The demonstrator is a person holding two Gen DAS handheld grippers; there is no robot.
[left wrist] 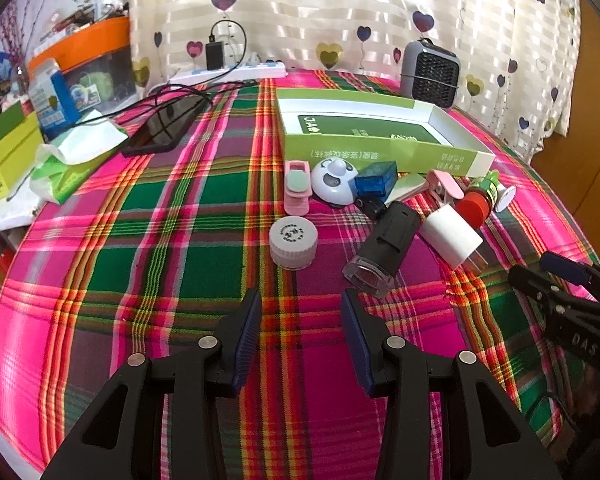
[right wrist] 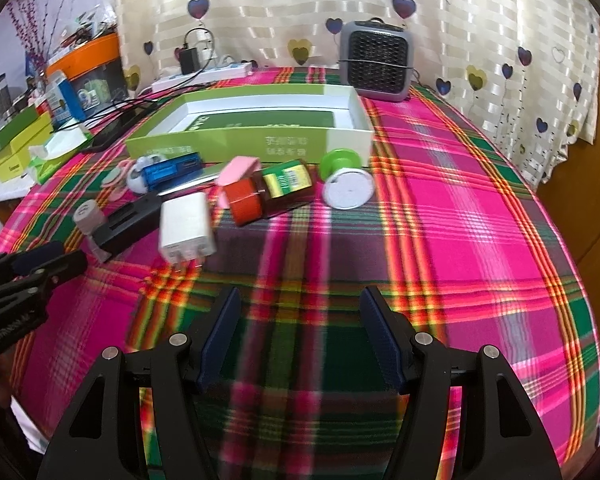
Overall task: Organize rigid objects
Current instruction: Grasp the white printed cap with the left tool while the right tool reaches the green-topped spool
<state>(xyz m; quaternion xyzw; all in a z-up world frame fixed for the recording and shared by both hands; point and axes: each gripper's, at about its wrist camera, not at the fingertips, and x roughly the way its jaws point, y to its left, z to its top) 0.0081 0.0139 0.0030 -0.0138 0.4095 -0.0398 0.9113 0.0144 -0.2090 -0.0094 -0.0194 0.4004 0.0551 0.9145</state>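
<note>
Left gripper [left wrist: 301, 312] low centre frame, jaws spread, holding nothing. Right gripper [right wrist: 300, 312] likewise, wide apart, empty.

From my feed: pink-green-orange plaid tablecloth [left wrist: 204, 208], lime-green cardboard box [left wrist: 384, 152] with white inside at 12 o'clock, red-capped brown jar [right wrist: 276, 192], white plug adapter [right wrist: 186, 226], cream heart-print curtain [left wrist: 340, 12] behind.

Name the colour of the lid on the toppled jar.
Red lid, clearest in the right wrist view.
</note>
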